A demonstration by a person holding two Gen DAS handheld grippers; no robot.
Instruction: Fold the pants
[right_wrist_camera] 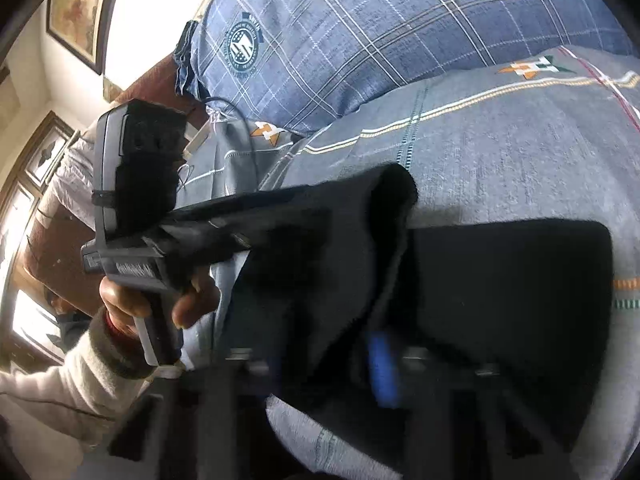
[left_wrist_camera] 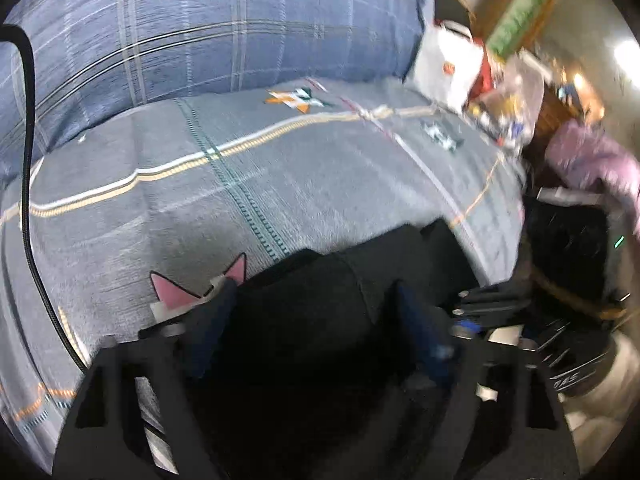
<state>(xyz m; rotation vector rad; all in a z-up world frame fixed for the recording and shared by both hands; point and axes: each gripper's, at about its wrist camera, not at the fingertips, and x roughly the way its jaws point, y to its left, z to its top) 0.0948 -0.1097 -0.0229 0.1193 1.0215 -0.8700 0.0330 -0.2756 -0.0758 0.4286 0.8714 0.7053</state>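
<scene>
The dark folded cloth pants (right_wrist_camera: 500, 300) lie on the grey striped bedspread (right_wrist_camera: 520, 160), long axis running left-right across the lower frame. The right gripper (right_wrist_camera: 332, 360) pinches a raised fold of them. The left gripper (left_wrist_camera: 316, 304) stands spread over the cloth, though blur hides whether it presses.

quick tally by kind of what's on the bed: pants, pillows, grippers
black pants: 1
blue plaid pillow: 1
grippers: 2, left gripper and right gripper
total: 4

Black pants (right_wrist_camera: 500, 280) lie on a grey striped bedsheet (left_wrist_camera: 280, 184), beside a blue plaid pillow (left_wrist_camera: 200, 28).
</scene>
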